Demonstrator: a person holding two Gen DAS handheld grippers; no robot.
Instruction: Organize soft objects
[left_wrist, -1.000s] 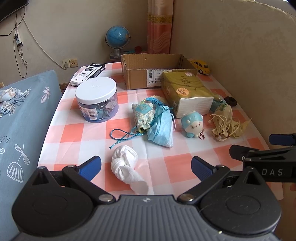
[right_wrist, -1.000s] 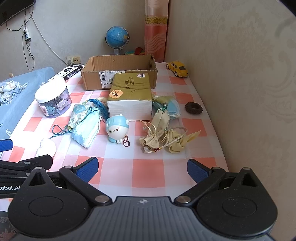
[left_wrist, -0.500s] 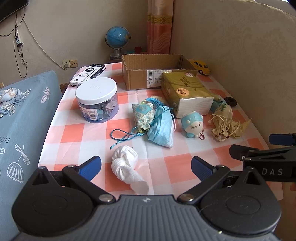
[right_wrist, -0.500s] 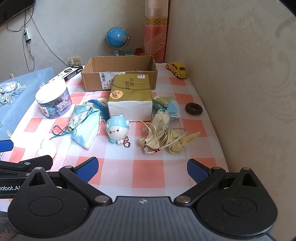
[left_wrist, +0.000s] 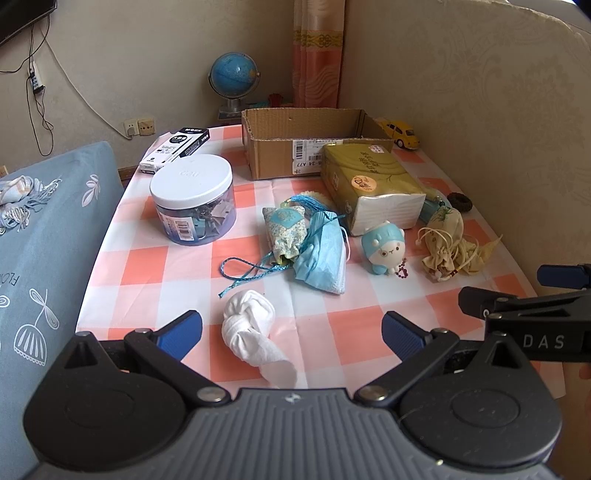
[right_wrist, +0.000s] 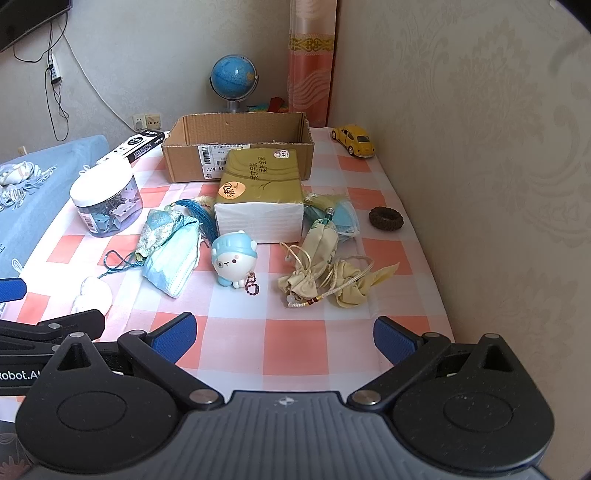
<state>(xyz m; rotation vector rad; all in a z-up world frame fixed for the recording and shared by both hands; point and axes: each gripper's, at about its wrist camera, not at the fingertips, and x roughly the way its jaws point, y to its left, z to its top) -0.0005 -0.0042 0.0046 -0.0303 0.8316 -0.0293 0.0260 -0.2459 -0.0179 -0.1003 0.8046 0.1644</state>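
Hovering at the table's near edge, we hold both grippers wide apart and empty: the left gripper faces a knotted white cloth, the right gripper faces a cream drawstring pouch. Between lie a blue face mask, a floral sachet, a plush toy. Behind them an open cardboard box waits, probably where the soft things belong.

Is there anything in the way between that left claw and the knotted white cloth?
Nothing visible. The left gripper is open, and the white cloth lies right in front of it on bare tablecloth. The blue cord and the face mask lie beyond the cloth.
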